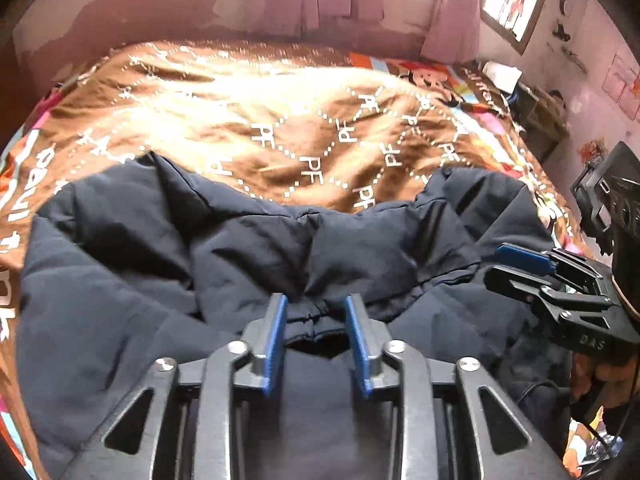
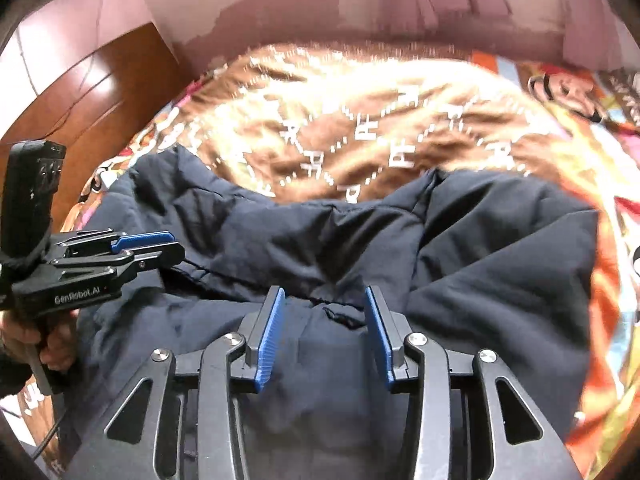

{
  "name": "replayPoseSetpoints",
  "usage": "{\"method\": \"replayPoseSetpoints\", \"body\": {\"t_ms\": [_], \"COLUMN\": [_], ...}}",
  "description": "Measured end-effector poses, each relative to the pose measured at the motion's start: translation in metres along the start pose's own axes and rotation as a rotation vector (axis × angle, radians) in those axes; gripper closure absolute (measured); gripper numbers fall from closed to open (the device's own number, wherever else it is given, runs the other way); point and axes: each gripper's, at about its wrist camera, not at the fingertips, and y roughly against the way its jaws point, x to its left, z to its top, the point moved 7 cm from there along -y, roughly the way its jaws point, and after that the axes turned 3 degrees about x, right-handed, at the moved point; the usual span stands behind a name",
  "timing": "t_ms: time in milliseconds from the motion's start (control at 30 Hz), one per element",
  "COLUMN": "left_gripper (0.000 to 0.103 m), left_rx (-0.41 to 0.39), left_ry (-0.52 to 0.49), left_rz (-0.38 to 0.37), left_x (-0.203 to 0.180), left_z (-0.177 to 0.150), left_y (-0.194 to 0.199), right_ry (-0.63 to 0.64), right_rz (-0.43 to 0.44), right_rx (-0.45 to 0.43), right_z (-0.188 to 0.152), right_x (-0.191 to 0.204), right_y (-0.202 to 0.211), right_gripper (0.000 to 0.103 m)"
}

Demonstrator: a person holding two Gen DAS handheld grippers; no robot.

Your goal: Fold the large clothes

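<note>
The dark navy padded jacket (image 1: 248, 248) is lying spread over the near half of the bed, on a brown blanket (image 1: 248, 120), filling the left wrist view from nine o'clock across to three o'clock. The left gripper (image 1: 316, 344) is hovering at six o'clock with its jaws part-open and nothing pinched between them; the right gripper (image 2: 324, 340) is doing likewise in its own view, slightly wider, empty too.

With both grippers hanging free of the cloth, the puffy fabric is likely springing back, so a fold may be loosening by itself. The rumpled ridge at the centre could also be bunching under the next fold, giving an uneven bundle.

The blanket is showing repeated "PF" letters in dotted diamonds. The right gripper's body is reading "DAS", the left's "GenRobot.AI".
</note>
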Motion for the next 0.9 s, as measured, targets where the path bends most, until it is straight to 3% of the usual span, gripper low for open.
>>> {"method": "replayPoseSetpoints", "body": {"t_ms": [33, 67, 133, 200, 267, 433, 633, 900], "left_gripper": [0.057, 0.038, 0.013, 0.011, 0.010, 0.008, 0.005, 0.003], "left_rx": [-0.015, -0.033, -0.109, -0.185, -0.209, -0.268, -0.375, -0.448], "left_ry": [0.001, 0.001, 0.007, 0.019, 0.035, 0.067, 0.040, 0.011], "left_rz": [0.008, 0.015, 0.037, 0.043, 0.028, 0.028, 0.051, 0.065], "left_x": [0.000, -0.001, 0.001, -0.002, -0.002, -0.003, -0.021, -0.055], "left_z": [-0.001, 0.000, -0.002, 0.001, -0.003, -0.014, -0.034, -0.080], "left_y": [0.007, 0.010, 0.032, 0.045, 0.058, 0.094, 0.153, 0.236], "right_ry": [0.000, -0.001, -0.007, -0.011, -0.018, -0.046, -0.017, 0.024], "right_rz": [-0.007, -0.015, -0.036, -0.057, -0.074, -0.072, -0.080, -0.096], "right_rx": [-0.016, -0.041, -0.092, -0.135, -0.183, -0.288, -0.362, -0.419], "right_z": [0.008, 0.015, 0.018, 0.016, 0.016, 0.011, -0.003, -0.041], "right_x": [-0.004, -0.006, -0.001, 0.001, 0.005, 0.010, 0.027, 0.069], "right_y": [0.008, 0.016, 0.030, 0.047, 0.063, 0.103, 0.147, 0.229], "right_gripper": [0.053, 0.046, 0.039, 0.026, 0.019, 0.007, 0.005, 0.003]}}
